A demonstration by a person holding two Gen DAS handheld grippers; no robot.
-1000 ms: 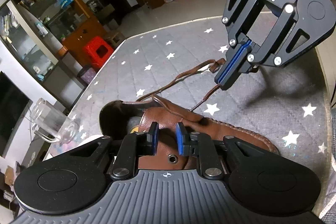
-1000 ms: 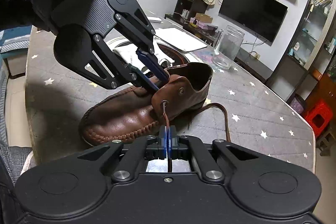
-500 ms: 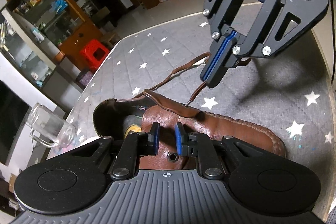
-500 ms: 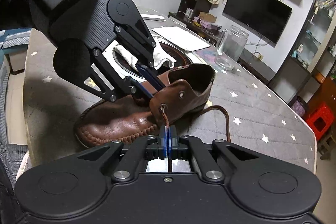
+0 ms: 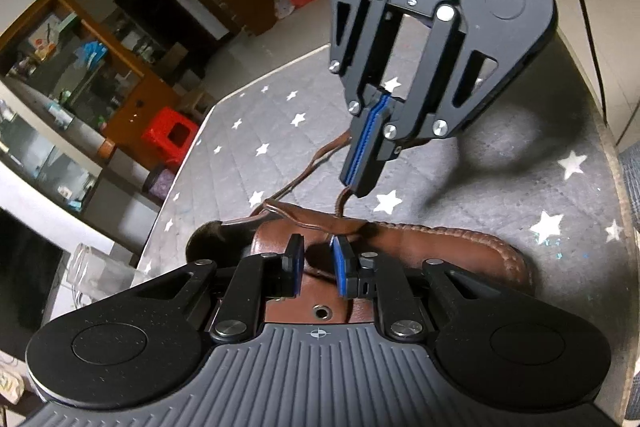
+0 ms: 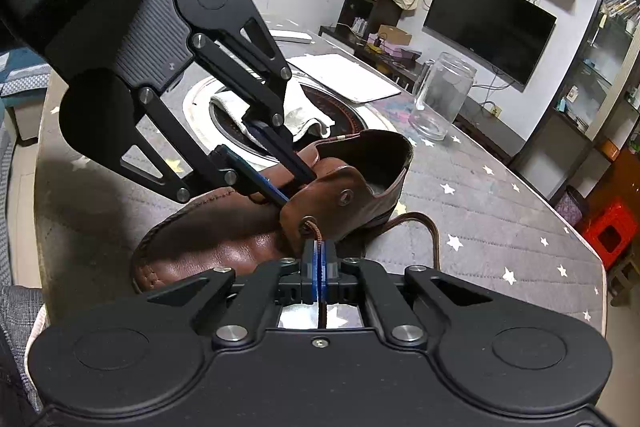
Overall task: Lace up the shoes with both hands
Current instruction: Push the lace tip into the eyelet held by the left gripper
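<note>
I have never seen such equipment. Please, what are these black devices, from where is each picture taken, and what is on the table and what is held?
They are two hand-held grippers, each with a camera looking along its fingers. One picture is from the left gripper, the other from the right gripper; each view also shows the other gripper. On the star-patterned table lies a brown shoe, with a glass jar behind it. The right gripper is shut on the brown lace, just outside an eyelet. The left gripper's fingers straddle the shoe's flap, slightly apart; I cannot tell whether they press it.
</note>
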